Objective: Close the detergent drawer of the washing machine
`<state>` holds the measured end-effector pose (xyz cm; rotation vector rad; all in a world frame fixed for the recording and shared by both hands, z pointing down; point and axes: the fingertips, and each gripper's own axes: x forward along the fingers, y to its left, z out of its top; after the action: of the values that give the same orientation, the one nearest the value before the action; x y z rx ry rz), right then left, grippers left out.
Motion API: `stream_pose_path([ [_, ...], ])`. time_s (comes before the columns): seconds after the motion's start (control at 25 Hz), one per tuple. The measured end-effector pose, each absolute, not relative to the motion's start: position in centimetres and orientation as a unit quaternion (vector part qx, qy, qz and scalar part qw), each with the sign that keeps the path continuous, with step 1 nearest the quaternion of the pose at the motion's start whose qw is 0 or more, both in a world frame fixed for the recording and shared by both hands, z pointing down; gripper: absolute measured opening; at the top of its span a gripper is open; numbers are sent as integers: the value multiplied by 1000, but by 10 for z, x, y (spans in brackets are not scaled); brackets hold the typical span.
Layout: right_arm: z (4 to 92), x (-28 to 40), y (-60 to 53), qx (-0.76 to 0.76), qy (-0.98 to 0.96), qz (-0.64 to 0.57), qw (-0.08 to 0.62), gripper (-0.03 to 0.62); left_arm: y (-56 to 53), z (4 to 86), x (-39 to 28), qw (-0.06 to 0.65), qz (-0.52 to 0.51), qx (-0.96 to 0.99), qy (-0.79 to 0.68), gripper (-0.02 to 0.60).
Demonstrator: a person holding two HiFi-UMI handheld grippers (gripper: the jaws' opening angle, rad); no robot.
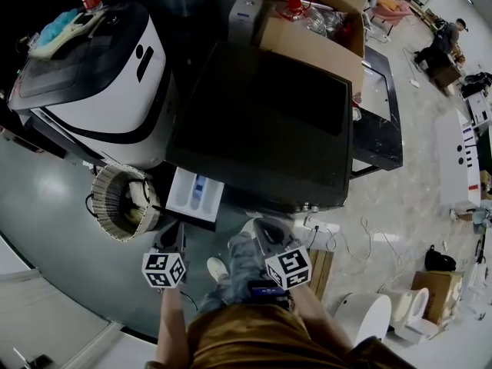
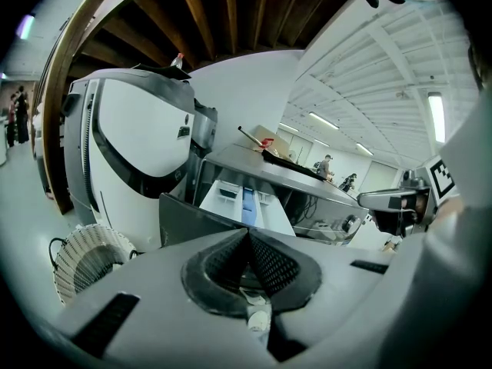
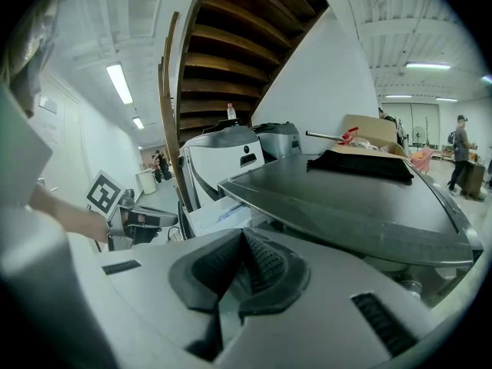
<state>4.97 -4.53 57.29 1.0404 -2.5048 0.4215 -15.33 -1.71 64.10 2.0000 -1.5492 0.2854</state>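
From where I stand, the washing machine (image 1: 261, 129) fills the middle of the floor with its dark top. Its detergent drawer (image 1: 196, 194) is pulled well out of the near face at the left corner, showing white compartments with a blue insert. The left gripper (image 1: 171, 243) hangs just near of the drawer's front, lined up with it but apart from it. Its jaws are pressed together to a point, with nothing between them. The right gripper (image 1: 265, 233) sits further right, off the machine's near edge, and its jaws are likewise closed on nothing. A big white appliance (image 1: 100, 75) stands to the left, with a round ribbed basket-like thing (image 1: 119, 202) on the floor below it. A cardboard box (image 1: 315, 29) rests at the far side of the machine's top. I'd judge the drawer to be light moulded plastic on short runners: stiff at the front panel, thinner and springier along the compartment walls. It needs no grasp. The closed left jaws would serve as a blunt pusher set flat against the middle of the front panel. A shove at one corner could skew it in its slot and make it bind. A steady push should carry it in, with a little more resistance likely just before it seats flush.
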Motion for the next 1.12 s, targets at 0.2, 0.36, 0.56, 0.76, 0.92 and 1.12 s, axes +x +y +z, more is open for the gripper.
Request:
stream_pose_path([
  [0.2, 574, 53, -47, 376, -892, 152, 198, 12, -25, 641, -152, 290, 108, 753, -580, 25],
  [0.36, 573, 55, -49, 380, -891, 153, 198, 12, -30, 640, -151, 289, 106, 756, -578, 25],
  [0.56, 572, 58, -53, 385, -888, 154, 198, 12, -38, 640, -148, 289, 107, 757, -576, 25],
  [0.76, 572, 60, -57, 389, -886, 154, 200, 12, -49, 638, -147, 286, 106, 762, -571, 25],
  [0.92, 574, 62, -60, 392, -884, 157, 202, 12, -56, 638, -146, 280, 114, 767, -566, 25],
  [1.12, 572, 58, -67, 393, -884, 156, 198, 12, -64, 638, -144, 280, 116, 769, -562, 25],
])
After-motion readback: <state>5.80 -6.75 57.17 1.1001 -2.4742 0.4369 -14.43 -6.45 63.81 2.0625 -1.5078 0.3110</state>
